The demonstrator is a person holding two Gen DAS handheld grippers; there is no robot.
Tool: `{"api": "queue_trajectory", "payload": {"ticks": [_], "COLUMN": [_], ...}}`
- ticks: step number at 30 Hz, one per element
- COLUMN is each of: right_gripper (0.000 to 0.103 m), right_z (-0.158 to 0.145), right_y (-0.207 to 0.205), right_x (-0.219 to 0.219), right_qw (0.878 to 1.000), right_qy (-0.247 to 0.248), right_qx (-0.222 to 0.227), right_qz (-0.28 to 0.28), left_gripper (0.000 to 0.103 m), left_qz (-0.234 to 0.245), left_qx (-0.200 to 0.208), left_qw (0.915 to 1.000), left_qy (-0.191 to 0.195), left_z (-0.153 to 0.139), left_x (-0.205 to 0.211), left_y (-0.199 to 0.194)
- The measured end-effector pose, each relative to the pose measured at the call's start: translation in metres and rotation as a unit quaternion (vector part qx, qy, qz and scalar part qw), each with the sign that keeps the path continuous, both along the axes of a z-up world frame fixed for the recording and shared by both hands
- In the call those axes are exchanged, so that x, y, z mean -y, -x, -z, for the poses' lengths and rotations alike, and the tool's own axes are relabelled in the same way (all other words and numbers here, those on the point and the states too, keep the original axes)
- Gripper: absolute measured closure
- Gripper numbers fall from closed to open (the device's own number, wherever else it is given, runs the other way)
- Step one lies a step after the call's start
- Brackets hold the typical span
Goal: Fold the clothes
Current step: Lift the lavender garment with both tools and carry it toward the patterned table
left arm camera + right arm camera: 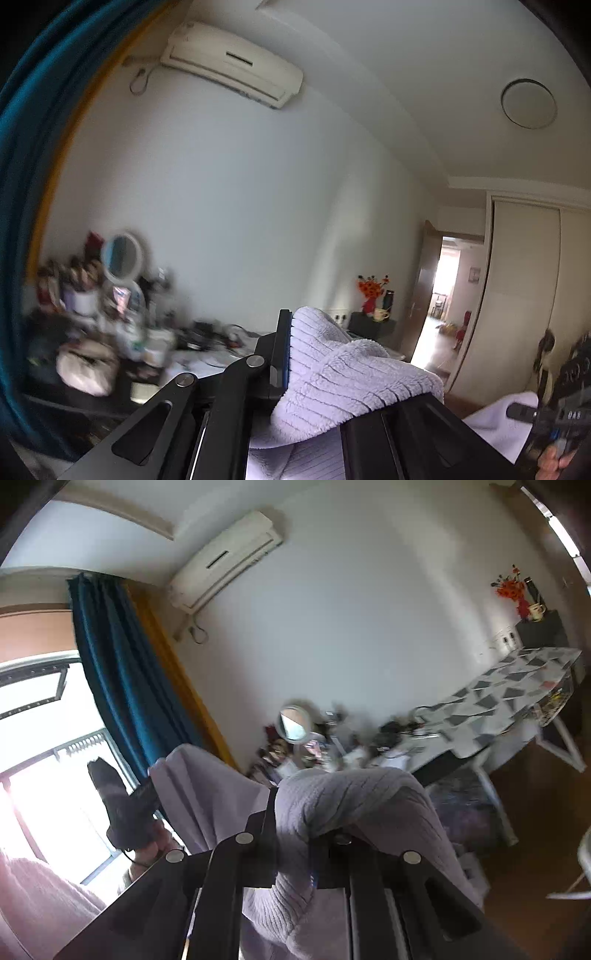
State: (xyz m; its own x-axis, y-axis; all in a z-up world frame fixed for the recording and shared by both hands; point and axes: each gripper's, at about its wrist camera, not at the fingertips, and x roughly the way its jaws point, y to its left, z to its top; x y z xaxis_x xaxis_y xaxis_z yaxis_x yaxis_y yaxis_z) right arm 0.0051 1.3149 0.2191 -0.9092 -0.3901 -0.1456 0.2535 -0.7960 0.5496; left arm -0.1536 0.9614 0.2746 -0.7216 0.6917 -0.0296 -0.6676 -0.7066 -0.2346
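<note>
A lavender ribbed fleece garment (351, 376) is held up in the air between both grippers. In the left wrist view my left gripper (295, 354) is shut on one edge, and the cloth drapes over its right finger and hides it. Far right in that view, a hand holds the right gripper (517, 411) against more of the cloth (495, 421). In the right wrist view my right gripper (295, 819) is shut on a bunched fold of the garment (343, 797). From there the cloth stretches left to the left gripper (149, 792).
Ahead are a cluttered dresser with a round mirror (122, 258), a wall air conditioner (232, 62), a black cabinet with flowers (373, 325), an open doorway (447, 295) and wardrobe doors (524, 295). A table with a patterned cloth (517, 694), a blue curtain (118, 672) and a pink sleeve (37, 897) also show.
</note>
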Motion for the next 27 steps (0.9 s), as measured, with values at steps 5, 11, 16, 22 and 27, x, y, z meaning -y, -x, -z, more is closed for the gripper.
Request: {"api": "queue_trajectory", "payload": {"ticks": [5,11,16,22,27], "right_gripper": [0.092,0.092,0.092,0.092,0.092], "right_z": [-0.026,-0.041,-0.048,-0.041,-0.043], "right_y": [-0.001,0.011,0.036,0.083,0.152], "right_x": [-0.1,-0.183,-0.236,-0.3,-0.341], "right_qw": [0.999,0.995,0.991,0.988,0.989], "right_qy": [-0.025,-0.032,-0.04,-0.029,-0.041], "right_qx": [-0.011,-0.036,-0.043,-0.053,-0.057], "right_qz": [0.027,0.084,0.12,0.144,0.132], "left_gripper": [0.1,0.1,0.1,0.1,0.1], "left_qz": [0.001,0.025,0.053,0.08,0.086], "left_qx": [0.028,0.019,0.005,0.012,-0.017], "left_qw": [0.9996,0.9992,0.9982,0.9963,0.9947], "left_qy": [0.006,0.024,0.029,0.031,0.053], "left_z": [-0.004,-0.007,-0.001,0.007,0.012], "left_x": [-0.086,-0.172,-0.237,-0.307,-0.382], "left_y": [-0.008,-0.006,0.012,0.064,0.115]}}
